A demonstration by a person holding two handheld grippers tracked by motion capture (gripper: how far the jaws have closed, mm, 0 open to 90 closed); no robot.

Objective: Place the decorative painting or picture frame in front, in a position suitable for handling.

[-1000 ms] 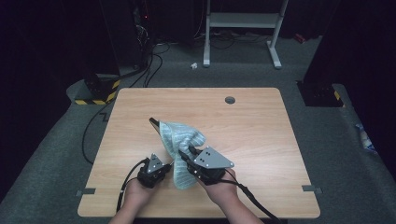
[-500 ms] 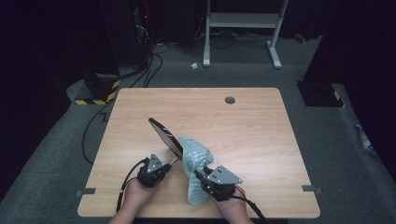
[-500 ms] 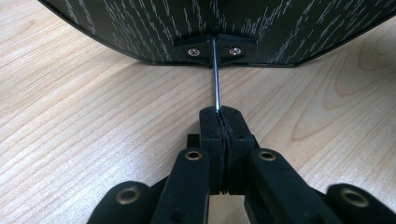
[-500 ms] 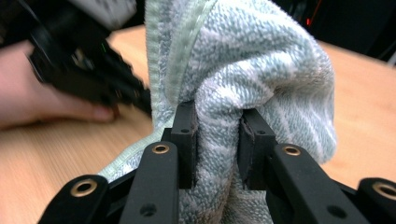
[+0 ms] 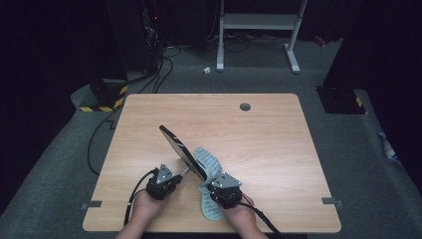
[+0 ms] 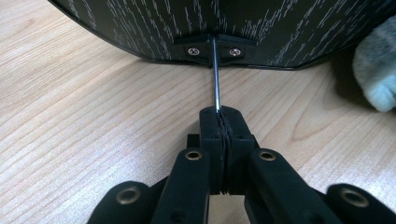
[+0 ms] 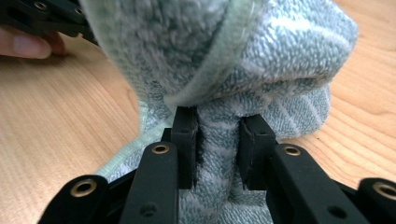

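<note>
Since the earlier frame the towel [image 5: 208, 164] has been drawn down the mirror [image 5: 180, 150] toward the worktop [image 5: 268, 134] edge. Left tool [image 6: 218, 112] clamps the mirror's thin wire stand; right tool [image 7: 217, 126] pinches towel. Hard wiping could twist the stand loose.

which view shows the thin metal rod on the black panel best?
Left gripper view: the rod runs from the panel bracket into the shut left gripper. High view shows it as a faint sliver. Right gripper view shows the towel instead.

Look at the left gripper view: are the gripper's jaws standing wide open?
No, the left gripper is shut on the thin metal rod of the black panel.
</note>
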